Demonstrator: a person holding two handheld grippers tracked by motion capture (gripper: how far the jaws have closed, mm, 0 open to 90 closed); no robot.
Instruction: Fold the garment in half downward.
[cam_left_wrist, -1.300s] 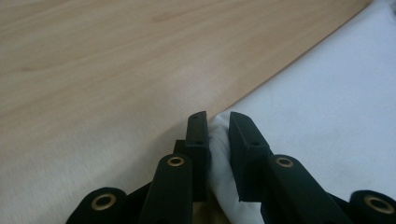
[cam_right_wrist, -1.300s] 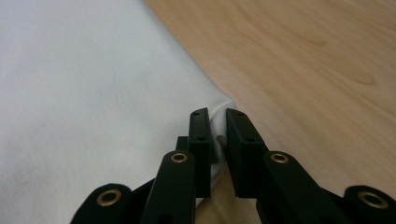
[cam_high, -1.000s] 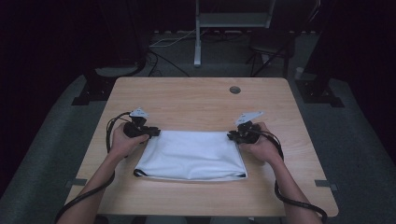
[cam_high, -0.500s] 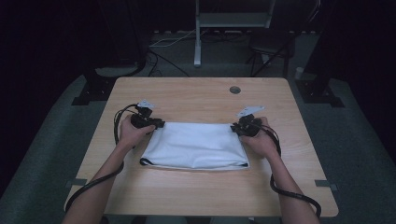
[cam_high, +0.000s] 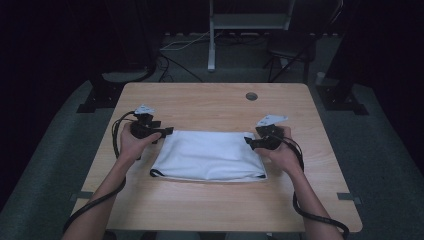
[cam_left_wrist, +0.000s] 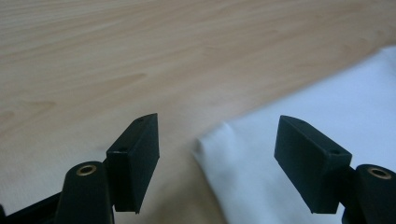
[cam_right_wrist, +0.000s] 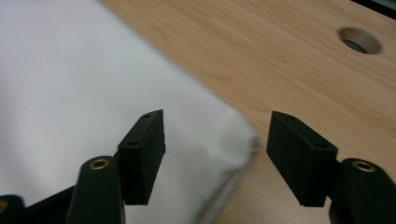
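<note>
A folded white cloth (cam_high: 209, 155) lies flat on the wooden table (cam_high: 210, 105), a dark trim showing at its near corners. My left gripper (cam_high: 167, 131) sits at the cloth's far left corner, open, with that corner (cam_left_wrist: 210, 140) lying loose between its jaws. At the far right corner my right gripper (cam_high: 248, 142) is also open, its jaws standing either side of the cloth's corner (cam_right_wrist: 233, 126) without holding it. A hand holds each gripper.
A round cable hole (cam_high: 251, 96) is set in the table toward its far edge, also seen in the right gripper view as a hole (cam_right_wrist: 359, 39). Black cables trail from both grippers. Chair and stand legs sit on the dark floor beyond the table.
Both grippers carried the cloth's far edge away from the person, spreading it flatter. They have since let go of the corners and now stand open.
</note>
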